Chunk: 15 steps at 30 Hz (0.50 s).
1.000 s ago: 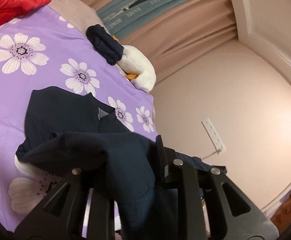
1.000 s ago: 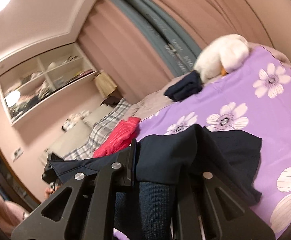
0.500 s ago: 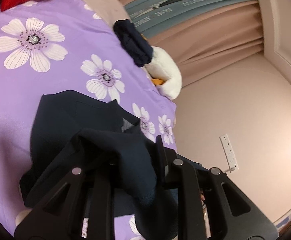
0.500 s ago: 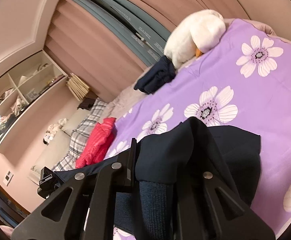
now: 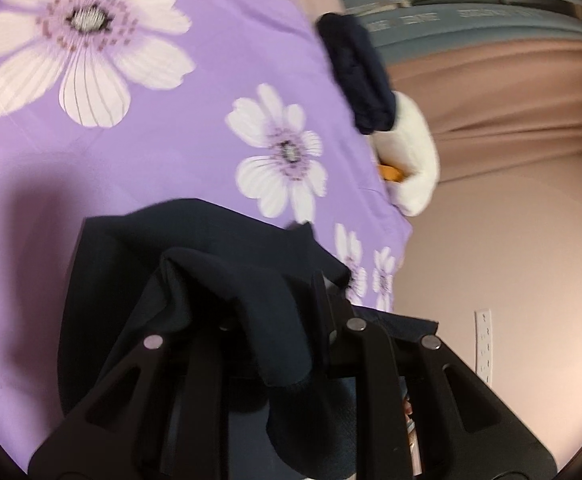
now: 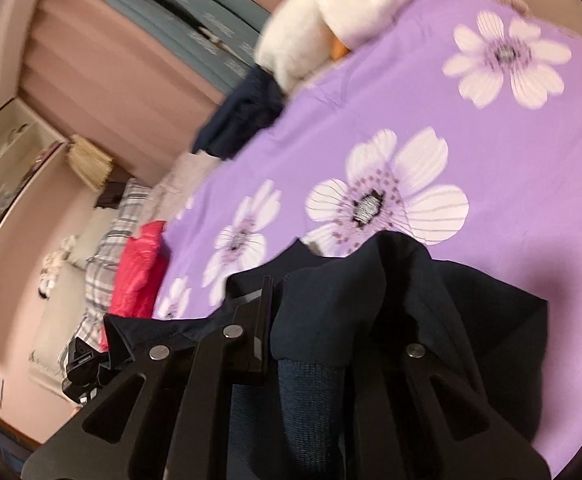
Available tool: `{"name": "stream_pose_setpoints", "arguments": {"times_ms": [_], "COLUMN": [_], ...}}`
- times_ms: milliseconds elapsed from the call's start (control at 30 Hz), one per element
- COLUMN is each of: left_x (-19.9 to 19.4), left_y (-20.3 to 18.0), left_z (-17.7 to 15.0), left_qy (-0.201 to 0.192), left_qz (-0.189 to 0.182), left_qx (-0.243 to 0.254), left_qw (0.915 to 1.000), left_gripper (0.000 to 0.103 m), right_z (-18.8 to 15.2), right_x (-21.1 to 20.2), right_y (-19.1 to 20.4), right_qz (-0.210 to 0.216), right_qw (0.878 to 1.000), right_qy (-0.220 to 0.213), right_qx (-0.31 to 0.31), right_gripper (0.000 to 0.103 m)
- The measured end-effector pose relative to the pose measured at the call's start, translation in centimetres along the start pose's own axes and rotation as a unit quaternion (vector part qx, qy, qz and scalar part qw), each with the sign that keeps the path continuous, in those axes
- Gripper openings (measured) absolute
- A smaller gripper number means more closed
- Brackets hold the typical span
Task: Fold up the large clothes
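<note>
A dark navy garment (image 5: 139, 264) lies partly on the purple flowered bedspread (image 5: 171, 128); it also shows in the right wrist view (image 6: 471, 320). My left gripper (image 5: 267, 308) is shut on a bunched fold of the navy garment, which drapes over its fingers. My right gripper (image 6: 323, 312) is shut on another fold of the same garment, with ribbed navy cloth hanging between the fingers. The fingertips of both are mostly hidden by the cloth. The garment stretches between the two grippers just above the bed.
A white plush duck (image 5: 411, 168) and a folded navy item (image 5: 359, 76) lie at the far bed edge by the curtains. A red garment (image 6: 139, 276) and plaid pillow (image 6: 103, 248) lie at the left. A wall socket (image 5: 483, 344) is on the pink wall.
Both grippers have lowered and tilted down toward the bedspread with the navy garment still held; the bed now fills more of each view and the ceiling is out of sight.
</note>
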<state>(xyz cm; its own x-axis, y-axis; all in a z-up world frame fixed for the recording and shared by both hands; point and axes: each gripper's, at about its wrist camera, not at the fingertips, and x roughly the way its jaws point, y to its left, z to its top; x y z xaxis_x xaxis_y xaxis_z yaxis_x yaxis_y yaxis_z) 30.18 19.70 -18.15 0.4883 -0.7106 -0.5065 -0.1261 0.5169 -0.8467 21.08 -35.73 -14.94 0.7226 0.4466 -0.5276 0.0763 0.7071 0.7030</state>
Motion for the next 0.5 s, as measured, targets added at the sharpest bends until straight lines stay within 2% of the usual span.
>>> {"name": "stream_pose_setpoints", "arguments": {"times_ms": [233,367,400,433,467,500], "left_x": [4.0,5.1,5.3,5.5,5.5,5.5], "left_y": [4.8,5.4,5.4,5.4,5.4,5.5], "left_z": [2.5,3.3,3.5,3.7,4.0,4.3], "left_qy": [0.016,0.020,0.021,0.020,0.017,0.012], "left_qz": [0.041,0.050,0.050,0.043,0.024,0.005], "left_qx": [-0.090,-0.102,-0.104,-0.112,-0.124,-0.138], "left_qw": [0.9949,0.9934,0.9931,0.9926,0.9919,0.9904], "left_gripper": [0.018,0.021,0.024,0.036,0.044,0.058], "right_z": [0.6,1.1,1.4,1.6,1.9,2.3], "right_x": [5.8,6.7,6.8,6.9,6.9,7.0], "right_y": [-4.1,-5.1,-5.2,-5.5,-5.7,-6.1], "right_qz": [-0.068,-0.064,-0.061,-0.056,-0.051,-0.037], "right_qw": [0.994,0.991,0.991,0.989,0.988,0.985], "right_qy": [0.066,0.083,0.086,0.089,0.091,0.091], "right_qx": [0.058,0.079,0.087,0.100,0.113,0.139], "right_gripper": [0.012,0.018,0.021,0.025,0.029,0.038]}}
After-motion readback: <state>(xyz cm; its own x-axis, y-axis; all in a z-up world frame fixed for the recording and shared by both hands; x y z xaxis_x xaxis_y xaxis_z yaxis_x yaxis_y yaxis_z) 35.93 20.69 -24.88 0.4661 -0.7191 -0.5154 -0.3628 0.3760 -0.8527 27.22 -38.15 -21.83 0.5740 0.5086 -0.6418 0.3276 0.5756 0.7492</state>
